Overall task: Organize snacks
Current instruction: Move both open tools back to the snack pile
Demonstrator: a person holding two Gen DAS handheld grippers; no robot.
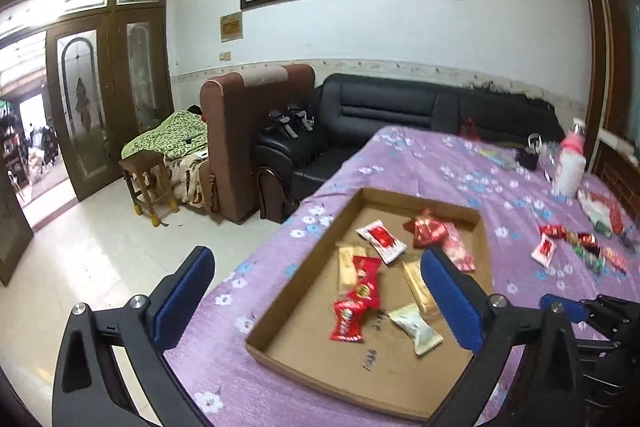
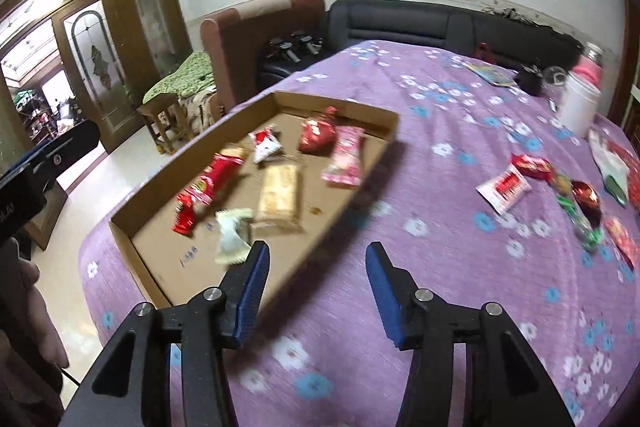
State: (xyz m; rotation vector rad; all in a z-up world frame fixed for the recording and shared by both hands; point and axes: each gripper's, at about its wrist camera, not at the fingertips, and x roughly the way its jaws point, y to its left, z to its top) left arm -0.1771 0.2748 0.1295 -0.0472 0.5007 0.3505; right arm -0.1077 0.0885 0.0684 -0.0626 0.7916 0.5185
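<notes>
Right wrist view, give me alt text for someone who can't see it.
The right tool hangs open and empty above a purple floral tablecloth, beside a shallow cardboard tray holding several wrapped snacks. More wrapped snacks lie loose on the cloth to the right.

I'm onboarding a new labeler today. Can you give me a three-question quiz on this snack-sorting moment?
1. True or false: the right gripper is holding a snack.
2. Where does the white-and-red packet outside the box lie?
A. on the floor
B. on the purple tablecloth
C. on the sofa
3. Fill in: the sorted snacks lie in a shallow ____ tray.

Key
1. False: its fingers are apart with nothing between them, as are the left gripper's.
2. B
3. cardboard
</notes>
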